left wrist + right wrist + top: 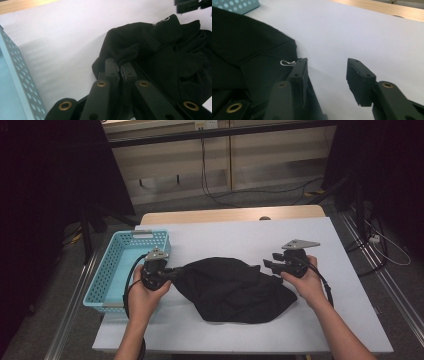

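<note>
A crumpled black garment [232, 289] lies in the middle of the white table [240, 232]. My left gripper [172, 270] is at its left end, jaws shut on a fold of the black garment [155, 57], as the left gripper view [120, 68] shows. My right gripper [268, 264] stands open at the cloth's upper right edge. In the right gripper view [327, 75] one jaw rests against the black garment [244, 52] beside a small white logo [287, 62], the other over bare table.
A light blue perforated basket [111, 279] sits at the table's left edge, right beside my left hand, its wall [17, 75] close by. A wooden strip [235, 214] runs along the far table edge. Cables lie on the floor beyond.
</note>
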The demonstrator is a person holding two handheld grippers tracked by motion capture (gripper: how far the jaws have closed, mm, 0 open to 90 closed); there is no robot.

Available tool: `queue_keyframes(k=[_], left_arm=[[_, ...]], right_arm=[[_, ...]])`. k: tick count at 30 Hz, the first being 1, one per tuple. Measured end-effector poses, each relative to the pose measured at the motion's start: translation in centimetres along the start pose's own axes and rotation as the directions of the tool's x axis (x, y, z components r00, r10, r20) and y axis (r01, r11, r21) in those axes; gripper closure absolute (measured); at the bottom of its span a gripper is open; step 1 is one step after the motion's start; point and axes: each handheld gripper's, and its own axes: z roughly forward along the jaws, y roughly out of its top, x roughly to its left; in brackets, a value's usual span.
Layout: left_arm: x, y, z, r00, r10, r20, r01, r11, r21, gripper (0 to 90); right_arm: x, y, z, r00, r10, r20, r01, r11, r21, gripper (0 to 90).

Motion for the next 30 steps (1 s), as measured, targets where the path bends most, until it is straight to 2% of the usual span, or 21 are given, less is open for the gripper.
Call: queue_keyframes(k=[4, 8, 11, 14, 15, 17, 19, 20, 21, 22, 23, 24, 26, 28, 30], left_arm=[[-0.1, -0.3, 0.5, 0.9999, 0.006, 0.008, -0.006, 0.9999, 0.01, 86.6], [-0.3, -0.4, 0.8, 0.9997, 0.021, 0.016, -0.021, 0.9995, 0.025, 86.4], [-0.5, -0.3, 1.0, 0.9994, 0.032, 0.014, -0.032, 0.9992, 0.024, 86.2], [-0.7, -0.3, 1.1, 0.9994, 0.032, 0.015, -0.033, 0.9992, 0.022, 85.9], [-0.7, -0.3, 1.1, 0.9993, 0.035, 0.016, -0.035, 0.9991, 0.022, 85.9], [-0.7, -0.3, 1.2, 0.9993, 0.033, 0.016, -0.033, 0.9993, 0.018, 85.7], [-0.7, -0.3, 1.3, 0.999, 0.042, 0.014, -0.043, 0.9989, 0.019, 85.5], [-0.8, -0.4, 1.3, 0.9991, 0.039, 0.017, -0.04, 0.999, 0.021, 85.3], [-0.8, -0.4, 1.4, 0.999, 0.039, 0.021, -0.04, 0.9989, 0.026, 85.3], [-0.9, -0.4, 1.5, 0.9989, 0.044, 0.016, -0.045, 0.9987, 0.025, 85.2], [-0.9, -0.4, 1.6, 0.9988, 0.046, 0.018, -0.046, 0.9986, 0.026, 85.2], [-0.9, -0.4, 1.7, 0.9983, 0.055, 0.02, -0.055, 0.998, 0.032, 84.9], [-1.0, -0.4, 1.8, 0.9984, 0.051, 0.024, -0.051, 0.9982, 0.03, 84.7], [-1.0, -0.4, 2.0, 0.998, 0.057, 0.027, -0.057, 0.998, 0.028, 83.9], [-1.0, -0.4, 2.3, 0.9978, 0.054, 0.04, -0.055, 0.9982, 0.025, 82.4]], right_arm=[[1.6, 0.8, 1.3, 0.9979, -0.05, -0.041, 0.051, 0.999, 0.016, 46.5], [3.4, 1.8, 2.4, 0.9911, -0.103, -0.085, 0.105, 0.994, 0.016, 46.2], [4.5, 2.4, 3.3, 0.9806, -0.169, -0.099, 0.173, 0.985, 0.029, 46.4], [5.8, 2.6, 4.1, 0.9701, -0.163, -0.18, 0.17, 0.985, 0.025, 47.2], [6.3, 2.5, 4.5, 0.9652, -0.178, -0.191, 0.189, 0.981, 0.038, 47.1], [7.4, 2.2, 5.2, 0.9528, -0.231, -0.197, 0.249, 0.965, 0.075, 47.5], [8.1, 1.7, 5.9, 0.9453, -0.253, -0.206, 0.279, 0.954, 0.111, 48.6], [8.3, 1.6, 6.2, 0.9453, -0.253, -0.205, 0.282, 0.951, 0.126, 51.0], [8.4, 1.4, 6.4, 0.9454, -0.261, -0.195, 0.29, 0.947, 0.14, 58.0], [8.3, 1.4, 6.5, 0.9454, -0.258, -0.199, 0.29, 0.945, 0.154, 69.6], [8.1, 1.4, 6.5, 0.9475, -0.24, -0.211, 0.276, 0.948, 0.16, 79.7], [7.8, 1.4, 6.3, 0.9537, -0.218, -0.207, 0.252, 0.955, 0.155, 88.3], [6.9, 1.8, 5.7, 0.9608, -0.185, -0.206, 0.217, 0.966, 0.142, 90.0], [5.8, 2.1, 4.7, 0.9713, -0.136, -0.195, 0.16, 0.981, 0.112, 90.0], [4.5, 2.5, 3.4, 0.9789, -0.095, -0.181, 0.112, 0.99, 0.085, 90.0]])
